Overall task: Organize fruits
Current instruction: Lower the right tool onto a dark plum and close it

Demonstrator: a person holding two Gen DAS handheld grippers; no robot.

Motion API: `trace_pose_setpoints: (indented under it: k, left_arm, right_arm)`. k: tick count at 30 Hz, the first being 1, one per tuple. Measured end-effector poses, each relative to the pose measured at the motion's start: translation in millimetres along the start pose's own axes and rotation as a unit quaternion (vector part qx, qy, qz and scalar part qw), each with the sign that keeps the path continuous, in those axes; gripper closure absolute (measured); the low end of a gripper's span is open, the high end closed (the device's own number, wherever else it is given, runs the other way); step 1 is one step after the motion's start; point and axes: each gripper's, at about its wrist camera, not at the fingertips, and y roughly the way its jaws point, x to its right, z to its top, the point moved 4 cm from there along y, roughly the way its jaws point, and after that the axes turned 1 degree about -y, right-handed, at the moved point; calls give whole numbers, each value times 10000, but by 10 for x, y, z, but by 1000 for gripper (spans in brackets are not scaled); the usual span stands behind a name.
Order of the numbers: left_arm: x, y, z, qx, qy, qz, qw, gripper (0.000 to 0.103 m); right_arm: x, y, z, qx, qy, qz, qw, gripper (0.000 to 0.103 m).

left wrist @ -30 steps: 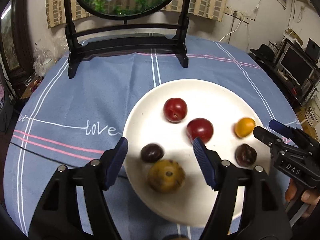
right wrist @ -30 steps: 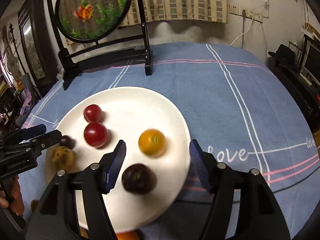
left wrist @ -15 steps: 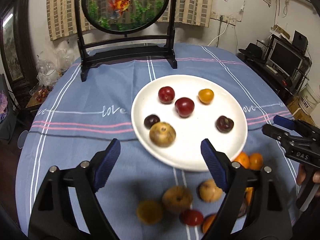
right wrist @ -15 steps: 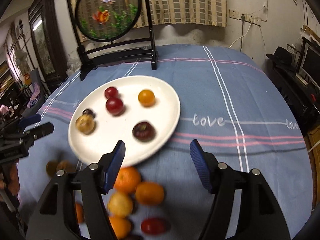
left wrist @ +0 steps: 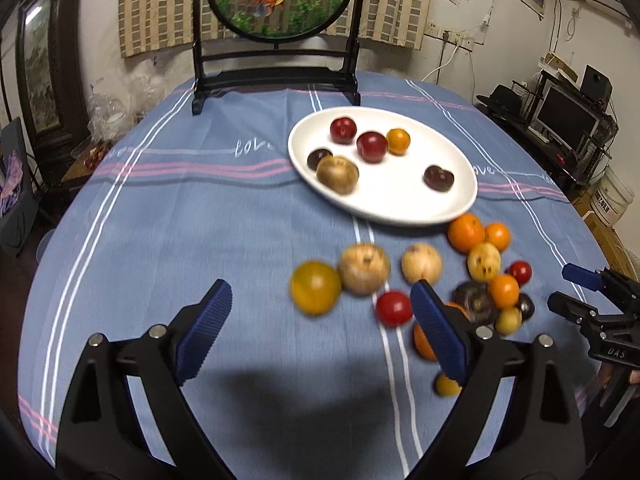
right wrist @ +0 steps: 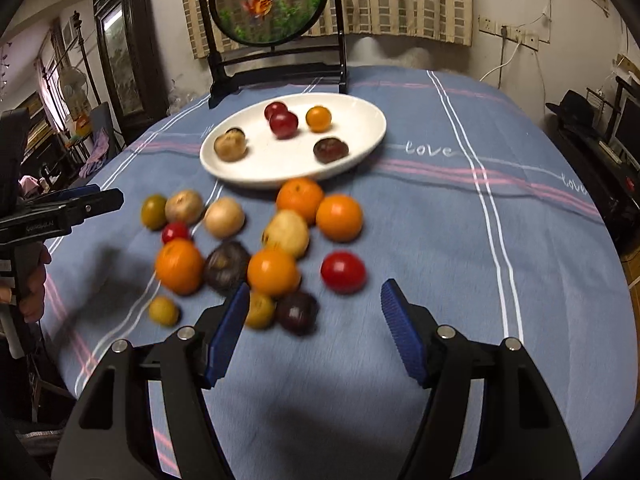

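Motion blur is smearing the loose fruits (left wrist: 362, 268) lying on the bench (left wrist: 200, 240) near the plate. In the left wrist view the left tool's right finger (left wrist: 438, 334) is hiding part of an orange (left wrist: 422, 342); in the right wrist view the right tool's left finger (right wrist: 228, 334) is covering part of a small yellow fruit (right wrist: 260, 311).

Both wrist views angled down, sharing plate (left wrist: 460, 216).

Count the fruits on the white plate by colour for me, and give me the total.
Red fruits: 2
Dark purple fruits: 2
Orange fruit: 1
Yellow-brown fruit: 1
Total on the white plate: 6
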Motion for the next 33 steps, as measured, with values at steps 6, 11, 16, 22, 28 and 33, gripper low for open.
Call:
trace_pose_setpoints:
  k: [6, 11, 16, 22, 28, 33]
  left_arm:
    - [-65, 10, -265, -183, -105, 20, 9998, 10]
    - [-90, 60, -373, -298, -94, 68, 9995, 10]
    - [-96, 83, -402, -336, -90, 25, 9994, 10]
    - [-96, 122, -402, -381, -89, 16, 9992, 10]
    - [-103, 156, -396, -408, -66, 19, 9991, 10]
    - [-152, 243, -373, -443, -55, 75, 9990, 10]
  right_arm:
    - [-78, 0, -214, -144, -189, -54, 9997, 34]
    - [-125, 147, -319, -467, -414, -371, 9974, 34]
    - [-130, 255, -311, -583, -453, -442, 9963, 34]
    - [-139, 390, -220, -661, -493, -474, 9955, 47]
    - [-171, 535, -85, -663, -523, -453, 9954, 69]
    - [-237, 498, -100, -603, -621, -399, 9954, 74]
